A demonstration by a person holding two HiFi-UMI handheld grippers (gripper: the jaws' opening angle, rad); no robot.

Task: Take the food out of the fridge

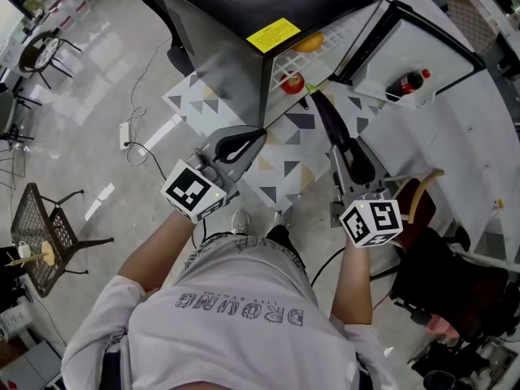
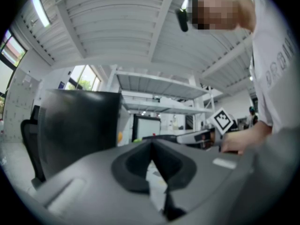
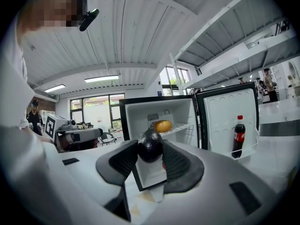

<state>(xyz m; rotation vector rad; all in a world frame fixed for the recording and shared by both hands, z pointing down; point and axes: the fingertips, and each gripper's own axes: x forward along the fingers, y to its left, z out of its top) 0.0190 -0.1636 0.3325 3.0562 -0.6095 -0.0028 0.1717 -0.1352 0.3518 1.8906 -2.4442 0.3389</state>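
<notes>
A small black fridge (image 1: 219,6) stands open on the floor, its door (image 1: 422,47) swung to the right. On its wire shelf lies a yellow-orange fruit (image 1: 309,43) (image 3: 163,126). A red fruit (image 1: 292,82) sits lower down at the fridge's mouth. My right gripper (image 1: 351,154) (image 3: 151,156) is shut on a dark purple eggplant (image 1: 327,119) (image 3: 150,146), held just in front of the open fridge. My left gripper (image 1: 244,143) (image 2: 152,149) is shut and empty, and hangs level to the left of the fridge's mouth.
A cola bottle (image 1: 406,83) (image 3: 239,136) stands in the door rack. A patterned mat (image 1: 203,96) lies under the fridge. A dark chair (image 1: 439,275) is close at the right, a mesh chair (image 1: 36,226) at the far left, and a power strip (image 1: 126,135) with its cable on the floor.
</notes>
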